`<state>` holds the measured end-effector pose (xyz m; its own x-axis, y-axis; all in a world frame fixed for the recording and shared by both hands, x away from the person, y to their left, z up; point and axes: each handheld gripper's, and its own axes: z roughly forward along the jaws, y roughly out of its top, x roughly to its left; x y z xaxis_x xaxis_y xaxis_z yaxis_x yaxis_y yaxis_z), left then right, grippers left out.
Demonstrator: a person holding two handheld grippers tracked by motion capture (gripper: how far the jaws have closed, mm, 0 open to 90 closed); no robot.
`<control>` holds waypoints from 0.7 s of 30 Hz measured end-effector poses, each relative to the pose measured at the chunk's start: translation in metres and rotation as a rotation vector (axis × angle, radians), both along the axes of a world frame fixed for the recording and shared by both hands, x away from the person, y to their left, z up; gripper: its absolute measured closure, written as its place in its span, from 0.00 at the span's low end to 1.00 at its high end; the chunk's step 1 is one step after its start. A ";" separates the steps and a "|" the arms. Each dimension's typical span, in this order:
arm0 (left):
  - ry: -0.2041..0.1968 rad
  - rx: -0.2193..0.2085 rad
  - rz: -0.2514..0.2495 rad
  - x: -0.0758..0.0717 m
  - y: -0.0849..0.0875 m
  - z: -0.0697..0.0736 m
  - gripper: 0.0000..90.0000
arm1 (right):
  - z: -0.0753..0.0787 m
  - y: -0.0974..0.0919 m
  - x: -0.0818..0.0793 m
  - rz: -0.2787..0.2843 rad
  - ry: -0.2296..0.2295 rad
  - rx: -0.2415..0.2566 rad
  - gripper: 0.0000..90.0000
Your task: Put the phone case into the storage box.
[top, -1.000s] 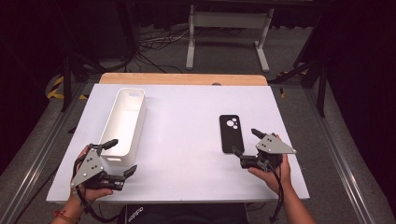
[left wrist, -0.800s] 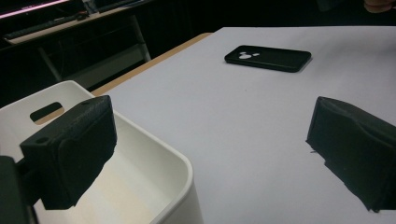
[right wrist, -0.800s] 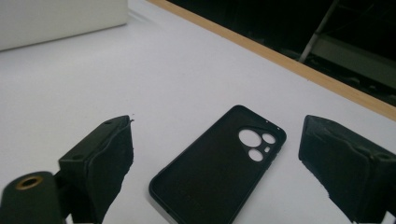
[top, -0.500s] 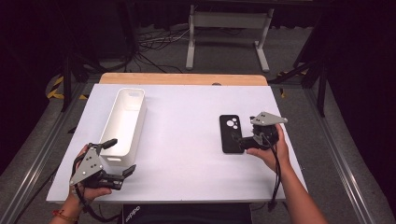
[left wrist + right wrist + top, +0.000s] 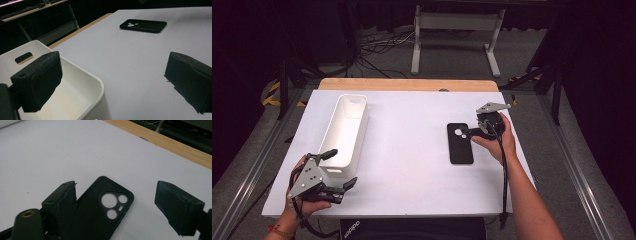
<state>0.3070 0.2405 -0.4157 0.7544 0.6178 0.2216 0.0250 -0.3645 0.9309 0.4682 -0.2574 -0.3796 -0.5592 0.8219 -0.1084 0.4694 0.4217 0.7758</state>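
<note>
A black phone case (image 5: 460,143) lies flat on the white table (image 5: 412,115), right of centre, camera holes at its far end. My right gripper (image 5: 470,132) is at the case's far right corner and points left at it. In the right gripper view the case (image 5: 100,212) runs up between the jaws of the right gripper (image 5: 115,190). They have just been closing a little but stand wide apart, and I see no pad pressing on it. My left gripper (image 5: 343,168) is open and holds nothing at the near end of a white bin (image 5: 362,125).
The long bin's rim (image 5: 95,82) sits just under the left jaw, and its inside looks bare. A wooden strip (image 5: 407,84) runs along the table's far edge. Dark floor with cables and a metal stand (image 5: 457,30) lies beyond.
The right hand has carried its gripper from near the table's front edge away from the person and up beside the case's far end. The left gripper has stayed put.
</note>
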 end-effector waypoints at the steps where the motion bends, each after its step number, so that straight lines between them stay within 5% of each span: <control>1: -0.002 0.006 0.001 0.000 0.000 0.000 0.02 | 0.000 0.000 0.000 0.000 0.000 0.000 0.20; 21: 0.022 0.009 -0.012 0.001 -0.004 -0.003 0.02 | -0.037 0.001 0.043 -0.078 0.093 -0.047 0.26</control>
<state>0.3076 0.2364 -0.4186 0.7665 0.6067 0.2107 0.0410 -0.3737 0.9267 0.5109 -0.2561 -0.4162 -0.5032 0.8586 -0.0981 0.5714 0.4157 0.7076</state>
